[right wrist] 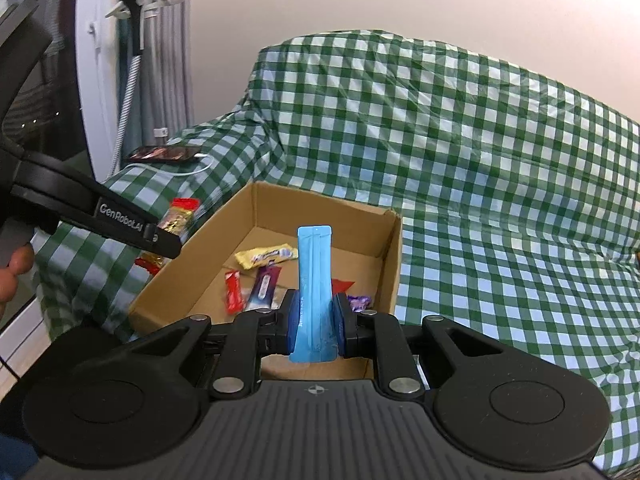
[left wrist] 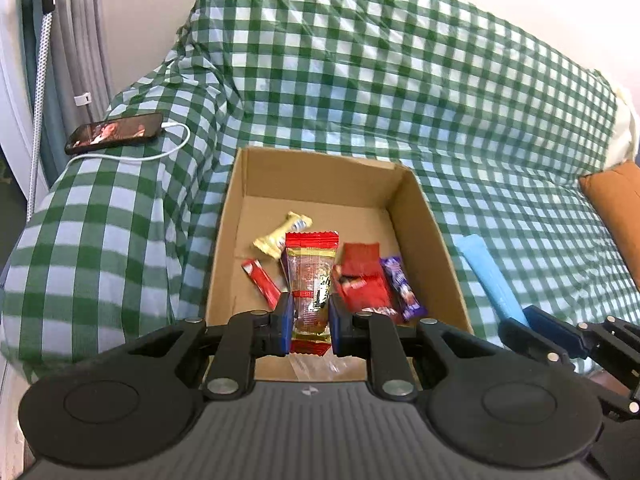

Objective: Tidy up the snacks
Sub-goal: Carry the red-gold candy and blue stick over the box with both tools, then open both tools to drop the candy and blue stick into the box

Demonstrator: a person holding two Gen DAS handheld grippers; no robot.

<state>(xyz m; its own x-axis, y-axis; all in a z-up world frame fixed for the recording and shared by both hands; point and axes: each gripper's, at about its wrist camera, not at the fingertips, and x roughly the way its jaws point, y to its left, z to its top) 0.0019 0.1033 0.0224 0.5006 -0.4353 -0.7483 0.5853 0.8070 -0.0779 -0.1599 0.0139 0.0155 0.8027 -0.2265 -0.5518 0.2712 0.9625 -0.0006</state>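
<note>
A green checked cloth [left wrist: 400, 80] is covering the sofa, a phone [left wrist: 116, 132] lying on its arm. The cardboard box [left wrist: 436, 240] is holding several wrapped snacks. Above it, the left gripper [left wrist: 309, 320] is pinching a red-ended clear packet [left wrist: 312, 280]; the right gripper [right wrist: 316, 320] is clamping a blue sachet [right wrist: 314, 272].

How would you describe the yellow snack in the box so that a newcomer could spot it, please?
On the checked sofa cover sits an open cardboard box. The yellow wrapper lies nearest its far wall, the only pale yellow packet among red and purple ones.
</note>
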